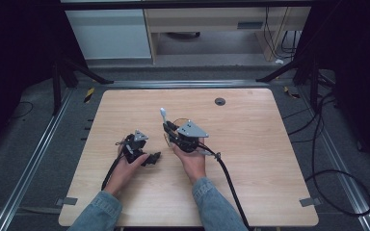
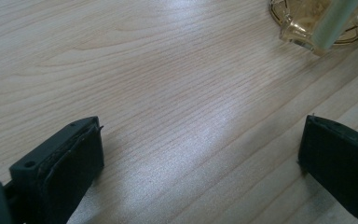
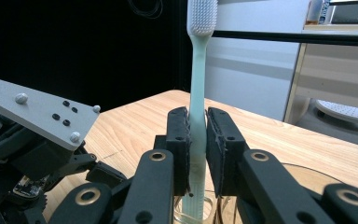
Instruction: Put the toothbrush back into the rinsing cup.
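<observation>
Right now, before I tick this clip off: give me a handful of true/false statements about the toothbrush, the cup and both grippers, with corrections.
1. The right gripper has its fingers closed on the toothbrush handle. True.
2. The toothbrush lies flat on the table. False: it stands upright, bristle head on top.
3. The left gripper holds the cup. False: its fingers are spread wide over bare wood, with the clear cup farther off.
4. The toothbrush's lower end reaches down into the clear cup. True.
5. Both grippers are held by a person in denim sleeves. True.
</observation>
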A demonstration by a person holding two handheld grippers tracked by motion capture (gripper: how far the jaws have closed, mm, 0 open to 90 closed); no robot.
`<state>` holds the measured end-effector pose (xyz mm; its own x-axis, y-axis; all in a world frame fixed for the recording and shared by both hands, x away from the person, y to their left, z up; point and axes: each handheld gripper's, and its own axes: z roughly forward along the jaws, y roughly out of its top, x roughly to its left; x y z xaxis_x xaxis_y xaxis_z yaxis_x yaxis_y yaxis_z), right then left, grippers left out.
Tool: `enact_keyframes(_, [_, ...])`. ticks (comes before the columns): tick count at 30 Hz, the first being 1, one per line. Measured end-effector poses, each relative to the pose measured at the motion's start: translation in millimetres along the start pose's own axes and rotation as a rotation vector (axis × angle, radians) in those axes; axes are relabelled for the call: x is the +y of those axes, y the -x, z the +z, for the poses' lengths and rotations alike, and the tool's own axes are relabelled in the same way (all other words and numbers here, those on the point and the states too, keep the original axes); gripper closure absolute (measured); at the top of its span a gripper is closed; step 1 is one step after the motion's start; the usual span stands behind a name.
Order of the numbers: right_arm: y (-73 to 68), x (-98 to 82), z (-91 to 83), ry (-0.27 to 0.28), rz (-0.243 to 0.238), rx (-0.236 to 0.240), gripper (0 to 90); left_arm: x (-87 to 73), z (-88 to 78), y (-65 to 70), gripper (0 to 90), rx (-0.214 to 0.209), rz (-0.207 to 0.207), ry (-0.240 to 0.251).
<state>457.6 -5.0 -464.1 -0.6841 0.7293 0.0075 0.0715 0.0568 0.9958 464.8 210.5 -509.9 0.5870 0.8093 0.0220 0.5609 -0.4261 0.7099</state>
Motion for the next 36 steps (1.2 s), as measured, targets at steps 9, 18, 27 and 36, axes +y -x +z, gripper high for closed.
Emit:
enact_keyframes(9, [-1.7,-5.7,-1.0,0.016,-0.016,-0.010,79.5,0.0,-0.1,-0.1,0.0,0.000,0.002,-0.001])
enact_keyframes(18, [-1.5,-3.9,-1.8,0.028,-0.028,-0.006,79.5,0.1,-0.1,-0.2,0.0,0.001,0.003,-0.001])
enact_keyframes(27, [-3.8,-8.5,-1.9,0.051,-0.030,-0.016,79.5,0.1,-0.1,-0.3,0.0,0.000,0.005,-0.001])
enact_keyframes(36, [-8.1,-12.5,-1.6,0.056,-0.063,-0.029,79.5,0.1,0.1,0.0,0.0,0.001,0.002,0.002])
